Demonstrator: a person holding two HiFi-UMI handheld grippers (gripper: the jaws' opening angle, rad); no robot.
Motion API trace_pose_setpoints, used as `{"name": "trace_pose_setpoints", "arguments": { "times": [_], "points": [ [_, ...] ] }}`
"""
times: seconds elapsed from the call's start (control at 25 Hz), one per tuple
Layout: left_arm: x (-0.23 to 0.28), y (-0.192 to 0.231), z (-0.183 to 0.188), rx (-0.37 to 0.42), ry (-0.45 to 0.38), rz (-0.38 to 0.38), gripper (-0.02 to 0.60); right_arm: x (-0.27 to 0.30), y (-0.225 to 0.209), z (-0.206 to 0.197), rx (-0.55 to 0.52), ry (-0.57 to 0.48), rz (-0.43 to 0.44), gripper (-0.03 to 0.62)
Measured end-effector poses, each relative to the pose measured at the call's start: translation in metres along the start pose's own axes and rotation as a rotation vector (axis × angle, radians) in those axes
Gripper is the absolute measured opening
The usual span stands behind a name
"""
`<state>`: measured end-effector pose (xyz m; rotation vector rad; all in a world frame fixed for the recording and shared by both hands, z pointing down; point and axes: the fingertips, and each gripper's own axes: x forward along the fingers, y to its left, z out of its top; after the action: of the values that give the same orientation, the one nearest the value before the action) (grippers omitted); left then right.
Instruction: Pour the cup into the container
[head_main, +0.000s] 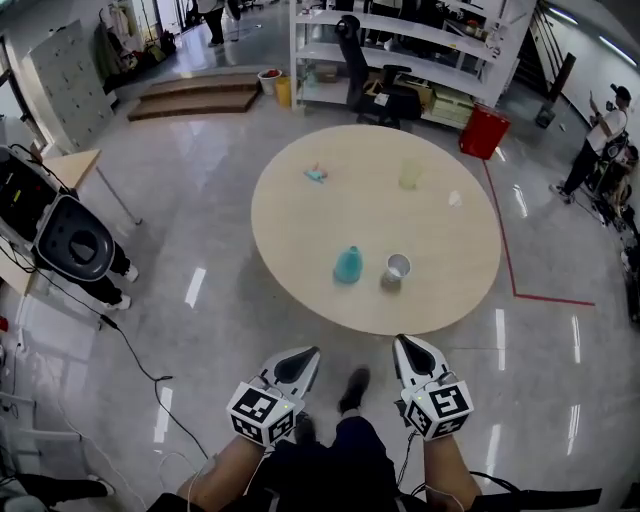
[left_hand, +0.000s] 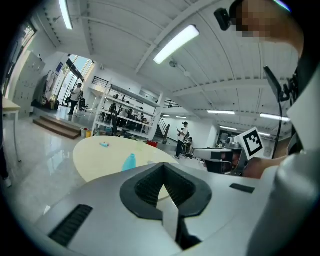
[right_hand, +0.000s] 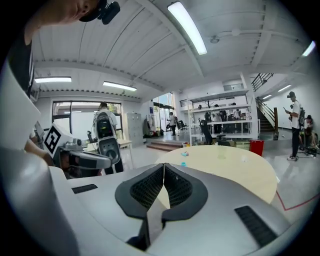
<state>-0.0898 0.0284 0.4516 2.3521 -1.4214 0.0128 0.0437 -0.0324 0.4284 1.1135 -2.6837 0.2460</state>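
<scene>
Near edge of round beige table (head_main: 300, 215): white cup (head_main: 397, 267) with a round open rim, just right of teal container (head_main: 347, 265), which has a narrow top and wider base. Close together, not touching. Far side: pale translucent yellow-green cup (head_main: 410, 175) and small teal object (head_main: 316, 174), too small to identify. Tabletop smooth and matte; floor (head_main: 220, 330) glossy grey.

Left gripper (head_main: 303, 358) and right gripper (head_main: 409, 349) are off the table on the near side, over the floor, pointing toward it. Both jaw pairs are together, ribbed dark pads (left_hand: 150, 187) meeting, nothing between. Shells smooth grey. Each carries a cube (head_main: 264, 413) with black-and-white square markers. Red bin (head_main: 484, 131) beyond table, far right.
</scene>
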Motion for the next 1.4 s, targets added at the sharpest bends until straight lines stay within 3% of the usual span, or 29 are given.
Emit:
{"name": "trace_pose_setpoints", "arguments": {
  "times": [0.16, 0.52, 0.8, 1.08, 1.4],
  "points": [
    [-0.036, -0.024, -0.002, 0.001, -0.017, -0.033, 0.0, -0.039, 0.038, 0.006, -0.009, -0.022, -0.016, 0.008],
    [-0.097, -0.081, 0.005, 0.058, -0.075, -0.019, 0.0, -0.126, 0.078, 0.02, -0.037, -0.117, -0.024, 0.008],
    [-0.149, -0.201, -0.047, 0.078, -0.055, -0.003, 0.0, -0.253, 0.106, -0.031, -0.05, -0.112, 0.04, 0.009],
    [-0.201, -0.292, -0.098, 0.063, -0.014, 0.035, 0.0, -0.355, 0.122, -0.082, 0.011, -0.069, 0.053, 0.009],
    [-0.267, -0.338, -0.123, 0.081, -0.018, 0.029, 0.0, -0.415, 0.176, -0.086, -0.003, -0.105, 0.059, 0.008]
  ]
}}
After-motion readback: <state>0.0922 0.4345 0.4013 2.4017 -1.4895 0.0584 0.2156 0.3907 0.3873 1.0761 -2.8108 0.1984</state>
